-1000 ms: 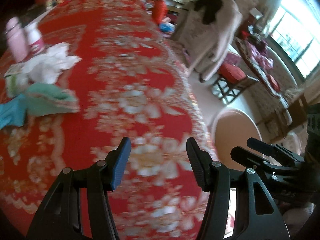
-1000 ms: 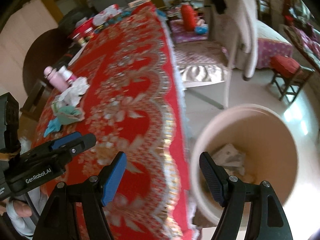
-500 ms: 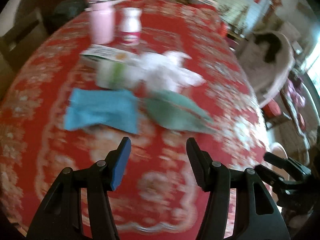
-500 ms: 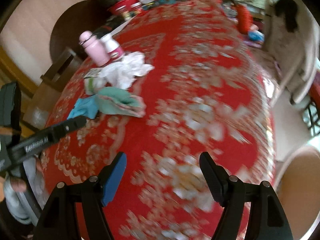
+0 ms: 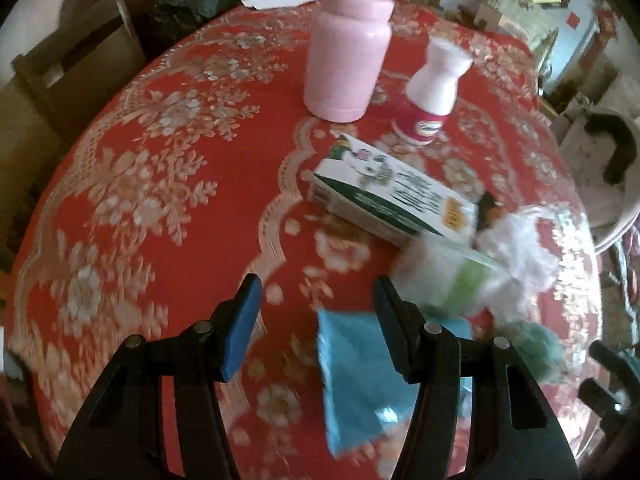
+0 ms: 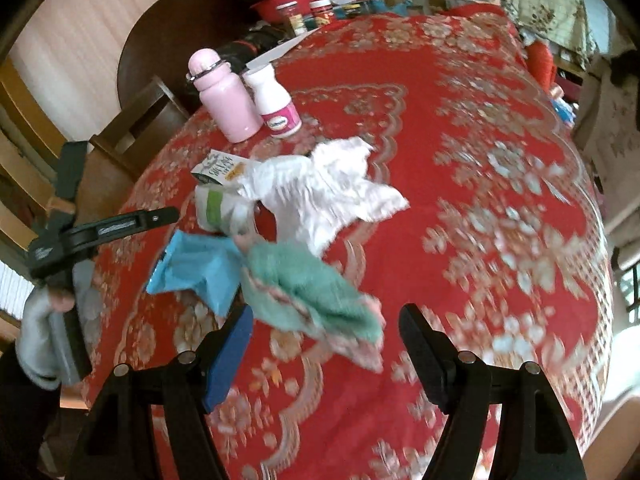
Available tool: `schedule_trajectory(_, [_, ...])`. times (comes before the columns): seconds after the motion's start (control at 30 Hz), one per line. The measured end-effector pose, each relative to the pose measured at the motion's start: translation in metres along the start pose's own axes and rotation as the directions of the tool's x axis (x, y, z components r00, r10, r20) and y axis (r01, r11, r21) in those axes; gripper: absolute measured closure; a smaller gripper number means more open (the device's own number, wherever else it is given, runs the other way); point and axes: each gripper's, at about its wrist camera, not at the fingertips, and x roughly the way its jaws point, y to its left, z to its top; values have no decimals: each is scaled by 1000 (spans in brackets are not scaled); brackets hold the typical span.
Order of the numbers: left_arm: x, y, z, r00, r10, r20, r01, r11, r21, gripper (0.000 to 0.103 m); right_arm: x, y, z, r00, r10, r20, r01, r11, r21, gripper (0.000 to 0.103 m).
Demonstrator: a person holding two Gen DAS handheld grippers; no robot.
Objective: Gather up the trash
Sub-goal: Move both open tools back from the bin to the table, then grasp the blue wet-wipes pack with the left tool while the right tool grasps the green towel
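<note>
Trash lies on the red floral tablecloth [image 5: 160, 184]: a blue wrapper [image 5: 352, 376] [image 6: 196, 268], a green cloth [image 6: 308, 296], crumpled white paper [image 6: 328, 192] [image 5: 520, 248], a green-and-white packet [image 5: 452, 276] [image 6: 220, 204] and a white printed carton [image 5: 384, 188] [image 6: 218, 168]. My left gripper [image 5: 316, 320] is open and empty, with the blue wrapper just below its right finger. It also shows in the right wrist view [image 6: 120, 224]. My right gripper [image 6: 326, 348] is open and empty, just short of the green cloth.
A pink bottle [image 5: 348, 48] [image 6: 224, 96] and a white-and-pink bottle [image 5: 432, 92] [image 6: 276, 108] stand behind the trash. A red bowl and jars [image 6: 304, 4] sit at the far end. A wooden chair [image 6: 140, 128] is at the left.
Both grippers have swung from the bin at the table's right edge to the trash pile and moved in close. Both stay open.
</note>
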Motion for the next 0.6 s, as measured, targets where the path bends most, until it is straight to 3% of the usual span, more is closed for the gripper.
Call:
schedule_trajectory(0.1, [19,6,2,998,-14,-63,16,1000,24,47,11,6,9,1000,11,-12,-11,1000,-25,30])
schedule_trajectory(0.23, [16,7,-14,988,-104,-111,111,992,56,47,23,7,17,999,23,-34,-25,999,-47,30])
schedule_trajectory(0.33, [7,1,-34,959,-229,-169,244,966,80,47,34,4,23,997,35,-63,-38,998,-55,29])
schedule_trajectory(0.53, [-20,-12,-80,901,-359,-244,388,918,82,47,46,-1,25,993,81,-82,-84,996,-35,27])
schedule_trajectory(0.57, [-22,-14,-84,896,-368,-249,398,914,83,47,47,-2,23,991,102,-88,-104,994,-15,29])
schedule_trajectory(0.6, [-26,-17,-87,889,-380,-254,412,907,84,47,48,-3,21,988,120,-94,-120,993,-2,38])
